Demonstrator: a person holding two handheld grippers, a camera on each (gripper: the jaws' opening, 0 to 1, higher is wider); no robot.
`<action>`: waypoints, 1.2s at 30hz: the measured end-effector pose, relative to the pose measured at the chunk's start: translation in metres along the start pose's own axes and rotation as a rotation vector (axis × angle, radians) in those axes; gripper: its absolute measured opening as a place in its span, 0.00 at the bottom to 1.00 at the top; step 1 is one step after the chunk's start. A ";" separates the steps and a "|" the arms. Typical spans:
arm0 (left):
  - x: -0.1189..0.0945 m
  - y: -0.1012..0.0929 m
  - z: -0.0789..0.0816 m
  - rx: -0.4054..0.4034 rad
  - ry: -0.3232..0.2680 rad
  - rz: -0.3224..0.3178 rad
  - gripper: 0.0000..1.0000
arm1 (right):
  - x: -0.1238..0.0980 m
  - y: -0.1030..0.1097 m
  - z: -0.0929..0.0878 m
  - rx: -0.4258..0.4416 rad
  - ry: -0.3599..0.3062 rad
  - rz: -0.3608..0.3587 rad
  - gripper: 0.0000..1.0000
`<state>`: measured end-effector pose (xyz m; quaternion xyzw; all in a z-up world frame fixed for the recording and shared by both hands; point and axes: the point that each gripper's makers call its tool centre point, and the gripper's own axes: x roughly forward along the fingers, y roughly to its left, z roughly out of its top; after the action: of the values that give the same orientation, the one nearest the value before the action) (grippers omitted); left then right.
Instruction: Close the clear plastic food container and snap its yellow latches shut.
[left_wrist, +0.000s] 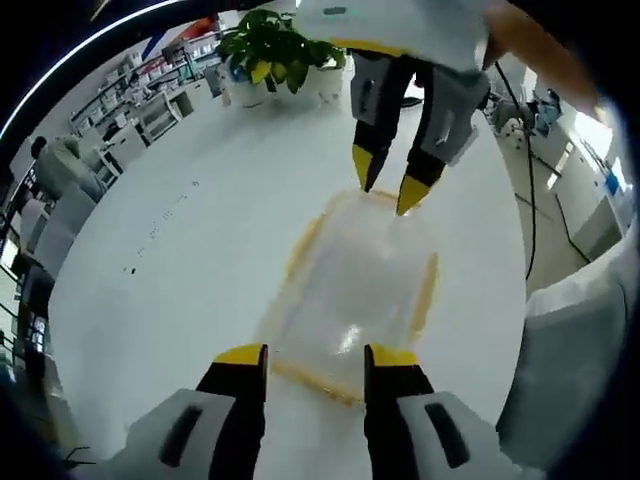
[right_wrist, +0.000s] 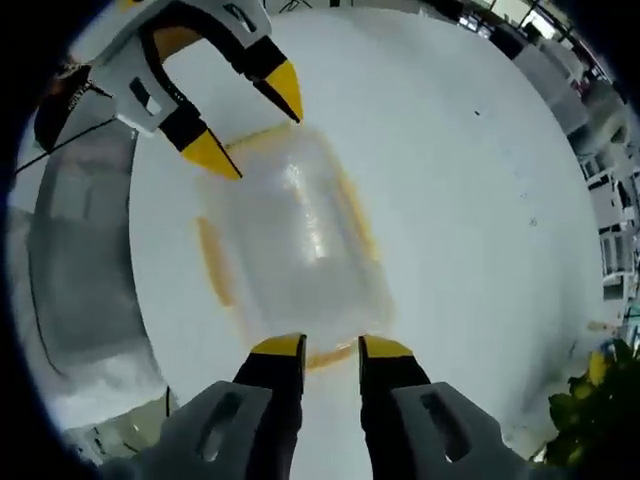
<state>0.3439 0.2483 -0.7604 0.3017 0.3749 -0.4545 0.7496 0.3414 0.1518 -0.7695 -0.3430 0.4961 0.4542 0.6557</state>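
A clear plastic food container (left_wrist: 355, 290) with its lid on lies on the white table (left_wrist: 180, 260). Yellow latches (left_wrist: 425, 292) show along its sides, blurred. My left gripper (left_wrist: 316, 358) is open, its jaws straddling the near short end. My right gripper (left_wrist: 388, 182) hangs open over the far short end. In the right gripper view the container (right_wrist: 295, 235) sits just ahead of the right gripper (right_wrist: 331, 350), whose jaws stand either side of the end latch (right_wrist: 330, 357). The left gripper (right_wrist: 250, 120) is open at the opposite end.
A potted plant (left_wrist: 270, 50) stands at the table's far edge and also shows as leaves (right_wrist: 590, 400). A person's pale sleeve (left_wrist: 570, 340) is beside the table. A black cable (left_wrist: 530, 190) hangs off the far edge. Shelves and desks (left_wrist: 130, 110) lie beyond.
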 end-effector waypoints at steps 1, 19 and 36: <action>0.000 -0.006 0.003 -0.008 -0.009 -0.020 0.36 | -0.001 0.007 0.002 0.026 -0.019 0.033 0.23; 0.006 -0.028 0.044 0.041 -0.181 -0.073 0.15 | -0.010 0.005 0.053 -0.093 -0.226 0.024 0.07; 0.022 -0.037 0.050 0.010 -0.241 -0.115 0.00 | 0.002 0.002 0.067 -0.115 -0.278 0.055 0.07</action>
<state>0.3316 0.1839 -0.7560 0.2265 0.2965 -0.5314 0.7605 0.3625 0.2131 -0.7533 -0.2999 0.3828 0.5427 0.6849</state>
